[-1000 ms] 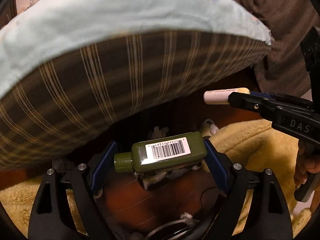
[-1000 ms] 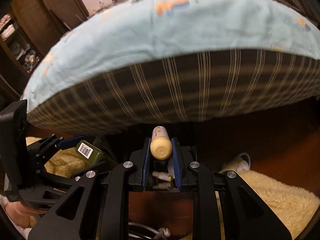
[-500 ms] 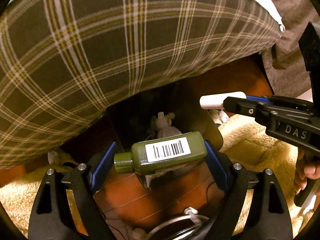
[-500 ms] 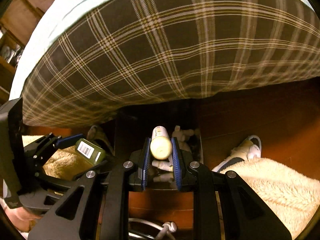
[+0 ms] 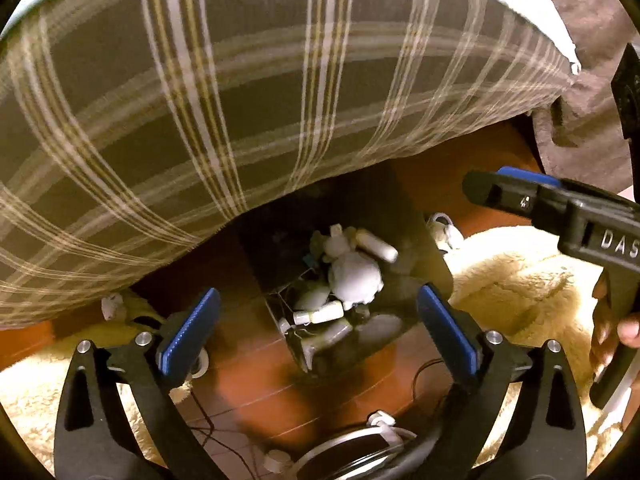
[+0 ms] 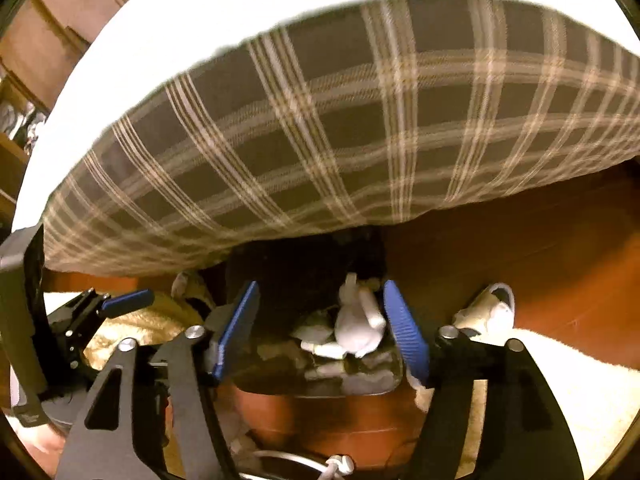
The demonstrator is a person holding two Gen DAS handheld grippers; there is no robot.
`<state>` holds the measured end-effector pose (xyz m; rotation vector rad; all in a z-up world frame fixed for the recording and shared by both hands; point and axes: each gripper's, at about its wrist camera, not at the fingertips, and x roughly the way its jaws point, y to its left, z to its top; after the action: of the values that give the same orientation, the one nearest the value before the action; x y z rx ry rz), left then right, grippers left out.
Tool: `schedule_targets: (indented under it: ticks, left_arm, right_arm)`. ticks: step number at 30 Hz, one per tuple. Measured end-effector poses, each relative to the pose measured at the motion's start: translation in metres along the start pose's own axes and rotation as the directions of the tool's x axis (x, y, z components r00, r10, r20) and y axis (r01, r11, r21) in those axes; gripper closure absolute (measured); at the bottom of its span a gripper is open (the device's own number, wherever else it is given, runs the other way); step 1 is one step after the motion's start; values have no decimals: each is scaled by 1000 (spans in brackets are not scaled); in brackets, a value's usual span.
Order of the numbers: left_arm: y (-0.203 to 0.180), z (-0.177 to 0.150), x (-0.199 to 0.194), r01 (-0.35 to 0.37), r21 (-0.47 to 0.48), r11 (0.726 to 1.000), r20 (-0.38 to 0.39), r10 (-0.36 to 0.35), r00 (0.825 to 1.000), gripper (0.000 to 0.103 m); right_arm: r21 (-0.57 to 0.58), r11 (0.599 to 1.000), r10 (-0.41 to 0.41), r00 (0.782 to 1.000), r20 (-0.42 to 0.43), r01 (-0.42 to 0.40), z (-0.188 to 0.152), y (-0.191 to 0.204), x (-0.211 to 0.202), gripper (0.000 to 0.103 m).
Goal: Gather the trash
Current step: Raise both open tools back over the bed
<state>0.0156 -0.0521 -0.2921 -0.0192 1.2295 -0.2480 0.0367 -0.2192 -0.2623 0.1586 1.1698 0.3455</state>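
Below your grippers: dark bin (image 5: pixel 404 236) holding bottles (image 5: pixel 376 245) | left gripper (image 5: pixel 320 332) wide, empty | right gripper (image 6: pixel 324 328) wide, empty | remaining trash: cannot tell.

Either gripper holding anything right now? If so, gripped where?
Nothing held. Left gripper and right gripper both stand open and empty above the trash bin.

Right gripper (image 6: pixel 320 330) jaws wide apart, empty, above dark bin (image 6: pixel 320 390) holding pale trash (image 6: pixel 356 330); plaid bedding (image 6: pixel 320 132) overhead.
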Motion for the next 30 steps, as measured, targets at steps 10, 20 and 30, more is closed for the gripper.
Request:
schedule_targets:
  ticks: [10, 20, 30]
  left_arm:
    - [-7, 35, -98, 21, 33, 999, 194, -27, 981, 8]
    - [3, 93, -175, -62, 51, 997, 372, 38, 927, 8]
    - [44, 167, -176, -144, -1, 990, 406, 132, 904, 8]
  right_arm:
    - [-39, 999, -20, 973, 231, 30, 31, 15, -89, 13]
    - [-142, 986, -17, 908, 419, 84, 97, 43, -156, 7]
    - [-185, 980, 11, 914, 407, 71, 182, 58, -135, 4]
